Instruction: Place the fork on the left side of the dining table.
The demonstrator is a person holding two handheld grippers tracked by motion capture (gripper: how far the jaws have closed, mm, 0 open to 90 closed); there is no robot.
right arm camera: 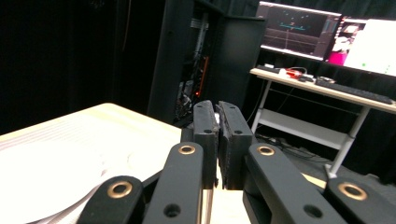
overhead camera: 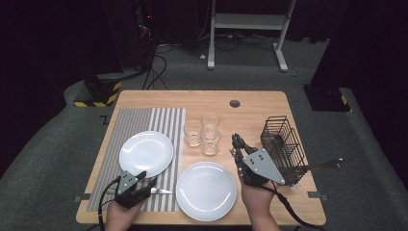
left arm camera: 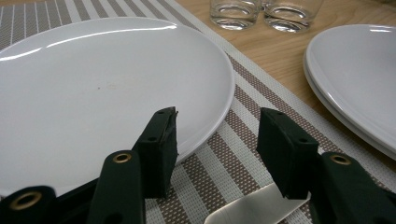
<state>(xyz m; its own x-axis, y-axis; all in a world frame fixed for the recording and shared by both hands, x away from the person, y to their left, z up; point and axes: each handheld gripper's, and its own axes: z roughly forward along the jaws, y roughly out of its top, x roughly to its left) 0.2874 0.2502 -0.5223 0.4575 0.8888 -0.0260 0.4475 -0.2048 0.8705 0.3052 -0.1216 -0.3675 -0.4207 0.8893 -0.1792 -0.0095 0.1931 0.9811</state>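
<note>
1. A wooden table point(overhead camera: 269, 103) is shown part-way through being laid, judging by what is set out on it.
2. A striped placemat point(overhead camera: 144, 118) is spread over the table's left half; no second mat is seen.
3. One white plate point(overhead camera: 146, 153) is set on the placemat. A second white plate point(overhead camera: 206, 190), which appears to be stacked on another, is left on the bare wood just beside the mat.
4. A wire cutlery basket point(overhead camera: 283, 144) is stood at the right edge, with utensil handles point(overhead camera: 327, 164) poking out of it, so most of the cutlery is judged not yet laid.
5. Three glasses point(overhead camera: 202, 132) are grouped mid-table, none yet placed by a setting.
6. A knife point(overhead camera: 162, 191) is laid on the placemat, just right of the first plate, and this is taken as the step in hand.
7. The left gripper point(overhead camera: 146, 184) is held low over the knife's near end, jaws parted and pressing on nothing.
8. The right gripper point(overhead camera: 236, 144) is raised between the glasses and the basket, its jaws brought fully together; nothing is made out between them.
</note>
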